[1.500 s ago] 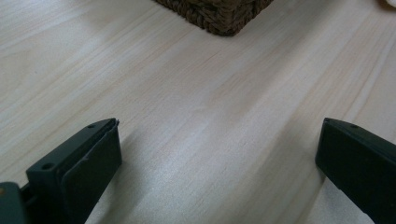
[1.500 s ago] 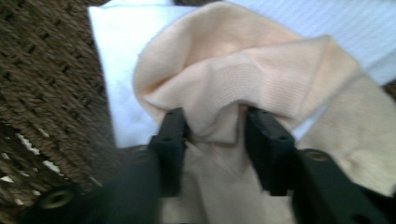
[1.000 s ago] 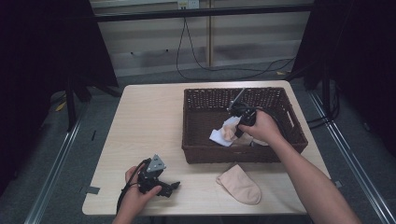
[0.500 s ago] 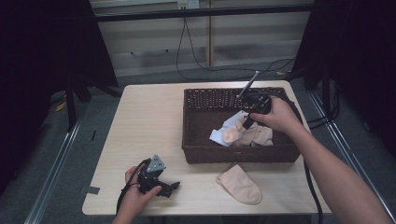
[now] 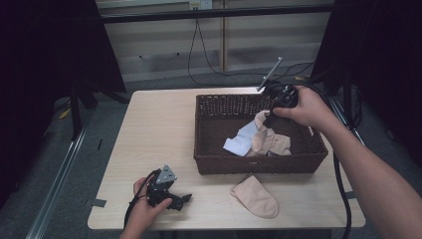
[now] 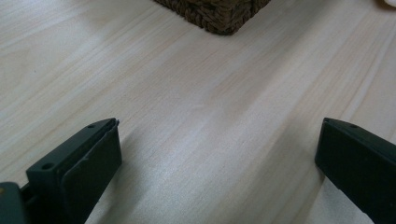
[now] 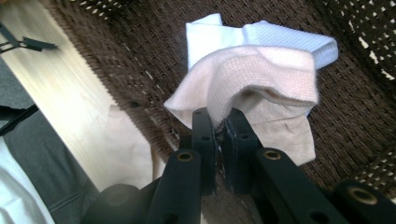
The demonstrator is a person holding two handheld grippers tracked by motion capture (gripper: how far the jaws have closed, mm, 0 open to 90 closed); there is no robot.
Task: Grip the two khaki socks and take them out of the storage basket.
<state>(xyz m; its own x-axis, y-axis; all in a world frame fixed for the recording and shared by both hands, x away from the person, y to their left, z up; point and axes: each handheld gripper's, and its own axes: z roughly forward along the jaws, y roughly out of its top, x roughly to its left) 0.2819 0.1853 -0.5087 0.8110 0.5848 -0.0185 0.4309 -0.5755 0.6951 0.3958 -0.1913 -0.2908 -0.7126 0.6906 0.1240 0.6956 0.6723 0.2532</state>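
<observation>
Trouble could come from how little cloth sits in the grip. The right gripper (image 7: 217, 122) has its fingers (image 7: 203, 135) pressed together on just a fold of the peach sock (image 7: 261, 70), which drapes from the fingertips above the floor of the wicker basket (image 5: 259, 163). A white sock (image 7: 219, 35) lies just past the fingertips, touching the peach one and partly under it; it looks likely to cling and ride along, then drop somewhere unintended. I'd also judge the thin pinch could slip if the hanging toe drags over the basket wall. Another peach sock (image 5: 255, 196) lies on the table (image 5: 159, 134), well outside the fingers' reach. The left gripper (image 6: 219, 154) rests with fingers spread wide over bare wood, holding nothing.
</observation>
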